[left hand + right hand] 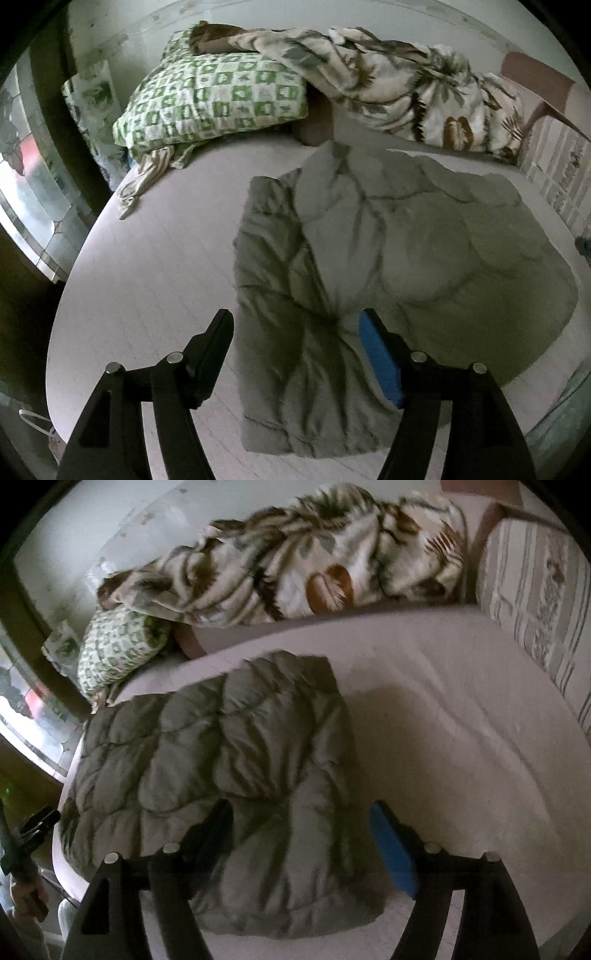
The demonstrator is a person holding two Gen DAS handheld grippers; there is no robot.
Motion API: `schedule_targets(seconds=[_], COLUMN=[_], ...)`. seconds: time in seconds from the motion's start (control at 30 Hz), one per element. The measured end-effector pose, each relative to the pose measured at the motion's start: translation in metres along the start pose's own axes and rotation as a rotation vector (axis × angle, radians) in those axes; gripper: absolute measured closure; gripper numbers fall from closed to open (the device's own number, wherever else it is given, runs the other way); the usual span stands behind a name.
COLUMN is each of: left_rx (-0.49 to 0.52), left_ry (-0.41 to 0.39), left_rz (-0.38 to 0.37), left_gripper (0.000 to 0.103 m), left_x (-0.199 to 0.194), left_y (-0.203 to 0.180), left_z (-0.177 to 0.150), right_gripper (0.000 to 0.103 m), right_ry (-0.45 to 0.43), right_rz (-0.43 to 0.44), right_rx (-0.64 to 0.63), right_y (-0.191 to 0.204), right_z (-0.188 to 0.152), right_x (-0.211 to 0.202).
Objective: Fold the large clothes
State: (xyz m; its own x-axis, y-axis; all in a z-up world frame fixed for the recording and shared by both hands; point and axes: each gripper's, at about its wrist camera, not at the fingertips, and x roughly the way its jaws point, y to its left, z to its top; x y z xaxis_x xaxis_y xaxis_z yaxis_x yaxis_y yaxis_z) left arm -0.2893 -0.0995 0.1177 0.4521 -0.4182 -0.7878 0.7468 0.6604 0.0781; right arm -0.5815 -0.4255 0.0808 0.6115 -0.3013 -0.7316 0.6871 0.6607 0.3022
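Note:
A grey-green quilted jacket lies folded into a puffy, wrinkled block on the pale bed sheet. My left gripper hovers over the jacket's near left part, open, with only the fabric below showing between its fingers. In the right wrist view the same jacket fills the left half. My right gripper stands open above its near right corner, the blue-padded finger just past the jacket's edge over the sheet. Neither gripper holds any cloth.
A green checked pillow and a leaf-print blanket lie heaped along the wall at the back of the bed. A striped cushion borders the right side. A window is at the left. A hand shows at the left edge.

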Motion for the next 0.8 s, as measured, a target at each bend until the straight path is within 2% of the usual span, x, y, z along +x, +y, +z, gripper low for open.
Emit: schedule_targets(seconds=[0.2,0.4,0.5,0.6,0.8], left_rx=[0.024,0.051,0.068,0.063,0.079], left_ry=[0.018,0.042,0.054,0.050,0.037], left_rz=[-0.012,-0.001,0.022,0.040,0.074], left_gripper=[0.032,0.032,0.031,0.025,0.023], left_x=[0.001,0.012,0.023,0.031,0.035], left_y=[-0.021,-0.037,-0.042,-0.043,-0.049], left_z=[-0.009,-0.016,-0.022,-0.027,-0.031], right_gripper=[0.020,0.019,0.019,0.019,0.015], right_ry=[-0.006,0.040,0.069,0.095,0.080], right_rz=[0.045,0.035,-0.007,-0.050,-0.095], right_rx=[-0.055,-0.124,-0.156,-0.177,-0.242], right_y=[0.034,0.054,0.059,0.057,0.061], right_z=[-0.010,-0.029,-0.038,-0.046,-0.054], right_x=[-0.005,0.010,0.026,0.045,0.055])
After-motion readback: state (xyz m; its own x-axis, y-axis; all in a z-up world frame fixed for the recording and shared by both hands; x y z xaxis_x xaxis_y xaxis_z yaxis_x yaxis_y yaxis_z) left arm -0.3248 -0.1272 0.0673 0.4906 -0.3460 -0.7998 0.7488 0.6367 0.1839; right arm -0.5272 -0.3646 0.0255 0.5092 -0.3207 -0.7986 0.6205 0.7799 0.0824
